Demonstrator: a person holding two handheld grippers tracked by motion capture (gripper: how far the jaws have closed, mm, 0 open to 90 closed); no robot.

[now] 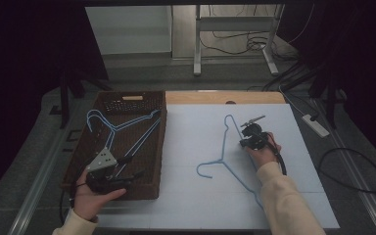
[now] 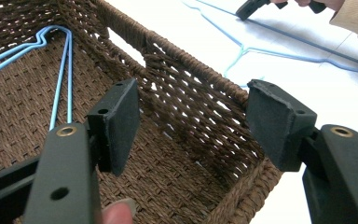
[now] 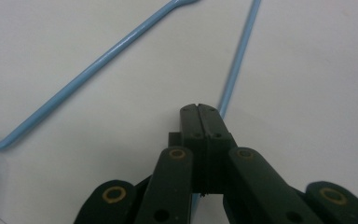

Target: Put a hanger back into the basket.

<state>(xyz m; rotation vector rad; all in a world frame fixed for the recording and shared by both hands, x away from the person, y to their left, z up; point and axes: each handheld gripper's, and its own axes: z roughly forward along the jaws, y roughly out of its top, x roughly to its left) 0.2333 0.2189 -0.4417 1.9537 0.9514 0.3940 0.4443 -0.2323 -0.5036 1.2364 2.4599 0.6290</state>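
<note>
Dark room, white desk (image 1: 200,196). Wicker basket (image 1: 152,147) left of centre, blue hangers (image 1: 108,127) inside. Left tool (image 2: 191,121) apart over basket. Right tool (image 3: 199,112) clamped on blue hanger (image 1: 223,152), centre.

high view looks down; both gripper views sit close, sharing the hanger (image 1: 225,159).

No readable text, labels, brands or numbers anywhere: basket (image 1: 127,105), hangers, table mat and grippers are all unmarked.
</note>
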